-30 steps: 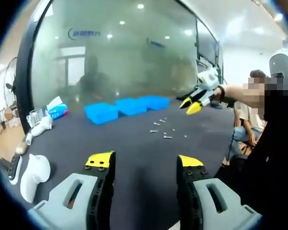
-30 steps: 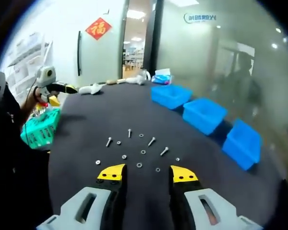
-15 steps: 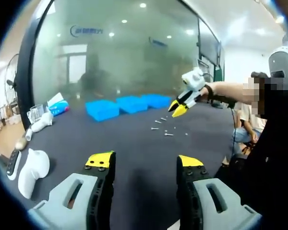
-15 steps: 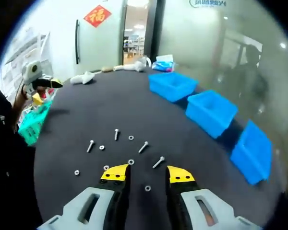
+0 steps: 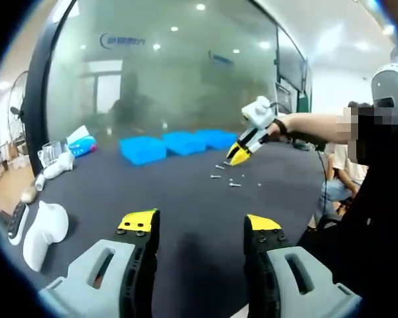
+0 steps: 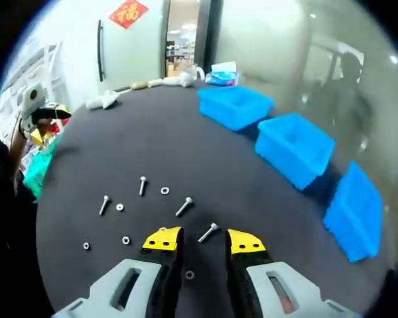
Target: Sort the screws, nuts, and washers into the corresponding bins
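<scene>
Dark table (image 6: 186,152): three blue bins (image 6: 296,154) look empty; screws (image 6: 184,207) loose.

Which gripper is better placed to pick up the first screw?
The right gripper: its open jaws sit right over the hardware, a screw lying just ahead between them. The left gripper is held farther back from the pile.

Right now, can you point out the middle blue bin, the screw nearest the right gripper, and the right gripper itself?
middle blue bin (image 6: 296,147), right gripper view, on its inside floor.
screw (image 6: 207,232), right gripper view, on its shaft.
right gripper (image 6: 204,241), right gripper view, midway between its yellow tips.
</scene>
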Motion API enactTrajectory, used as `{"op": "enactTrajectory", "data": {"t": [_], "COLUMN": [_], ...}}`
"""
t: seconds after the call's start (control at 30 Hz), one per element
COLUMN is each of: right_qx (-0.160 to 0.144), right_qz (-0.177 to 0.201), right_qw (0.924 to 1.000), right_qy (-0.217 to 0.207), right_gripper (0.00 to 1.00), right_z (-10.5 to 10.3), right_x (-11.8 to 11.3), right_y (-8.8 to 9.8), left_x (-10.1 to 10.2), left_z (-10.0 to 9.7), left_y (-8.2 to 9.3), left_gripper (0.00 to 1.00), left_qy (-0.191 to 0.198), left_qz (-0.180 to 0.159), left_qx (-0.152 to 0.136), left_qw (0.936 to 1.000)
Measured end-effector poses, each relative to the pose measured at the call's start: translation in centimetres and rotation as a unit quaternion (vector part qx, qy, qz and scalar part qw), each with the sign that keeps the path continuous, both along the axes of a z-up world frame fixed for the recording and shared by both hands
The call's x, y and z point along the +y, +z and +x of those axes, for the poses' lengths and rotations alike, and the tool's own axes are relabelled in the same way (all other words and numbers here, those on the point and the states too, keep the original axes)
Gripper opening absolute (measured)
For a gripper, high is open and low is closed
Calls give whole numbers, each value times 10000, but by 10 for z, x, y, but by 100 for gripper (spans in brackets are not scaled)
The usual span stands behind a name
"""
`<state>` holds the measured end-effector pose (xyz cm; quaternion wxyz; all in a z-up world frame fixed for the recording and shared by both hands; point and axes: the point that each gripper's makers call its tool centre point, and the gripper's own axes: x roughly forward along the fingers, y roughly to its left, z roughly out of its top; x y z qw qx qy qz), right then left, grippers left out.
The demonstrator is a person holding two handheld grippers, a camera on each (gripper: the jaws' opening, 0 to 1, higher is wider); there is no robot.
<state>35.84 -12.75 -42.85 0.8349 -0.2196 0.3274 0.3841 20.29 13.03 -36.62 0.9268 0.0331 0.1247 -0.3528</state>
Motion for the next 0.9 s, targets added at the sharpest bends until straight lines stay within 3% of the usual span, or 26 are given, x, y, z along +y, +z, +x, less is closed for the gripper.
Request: {"op": "enactTrajectory", "data": {"t": [0.73, 0.9], "right_qx": [197, 186], "right_qz": [73, 55], "right_qw": [9996, 9997], "right_qy": [-191, -153], "right_gripper": [10, 3], "right_z": [7, 6], "right_x": [0, 1], "right_y": [-9, -9], "left_x": [0, 0], "left_z": [1, 1], "left_y": [-5, -4], "left_gripper": [49, 49], "left_qy": [14, 19], "left_qz": [-23, -27], "left_qx": [69, 60], "left_qw": [10000, 10000]}}
